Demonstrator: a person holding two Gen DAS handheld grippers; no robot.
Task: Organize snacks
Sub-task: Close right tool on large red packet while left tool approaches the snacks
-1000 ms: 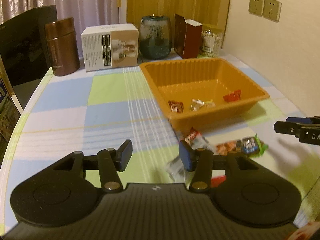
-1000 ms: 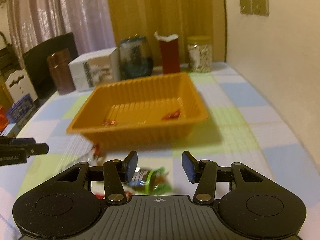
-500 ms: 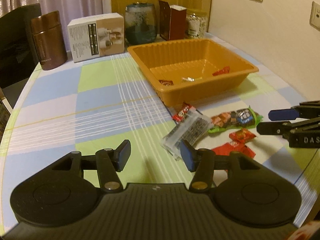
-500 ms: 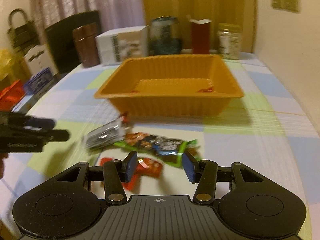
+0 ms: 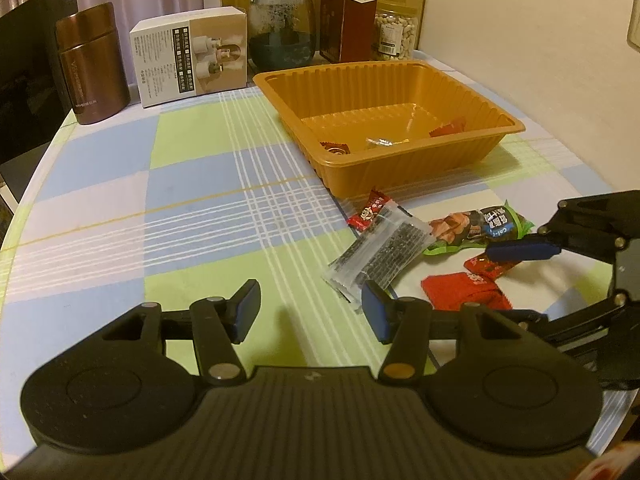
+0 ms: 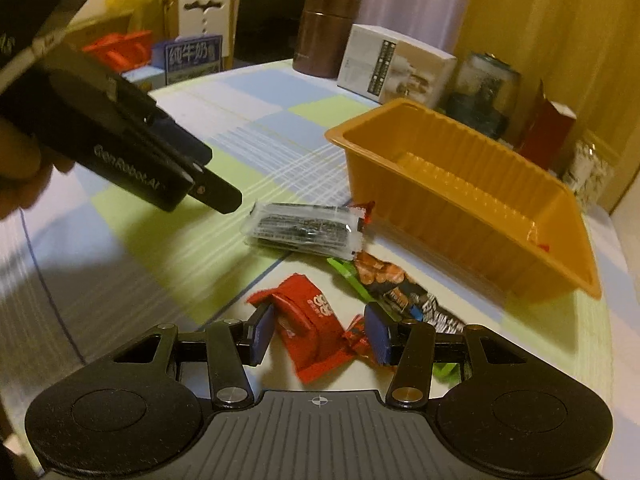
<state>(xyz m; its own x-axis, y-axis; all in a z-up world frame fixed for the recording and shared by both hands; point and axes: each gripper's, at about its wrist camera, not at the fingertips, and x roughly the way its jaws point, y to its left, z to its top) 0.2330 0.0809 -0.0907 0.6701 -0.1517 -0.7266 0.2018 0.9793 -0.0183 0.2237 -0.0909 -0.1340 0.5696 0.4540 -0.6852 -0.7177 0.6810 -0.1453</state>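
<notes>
Two grippers were yours: the right gripper stood wide open around a red packet on the counter, gripping nothing, and the left gripper hung wide open and empty just short of the clear seaweed packet. A green-edged packet lay beside these, near the orange tray, which held three small candies.

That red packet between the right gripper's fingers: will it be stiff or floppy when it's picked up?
Probably floppy: the red packet looks like a thin, creased wrapper, already bent as it lies on the table. It is likely light, being small and flat. The shiny film may be slippery, so the open right gripper might crumple it when it closes.
</notes>
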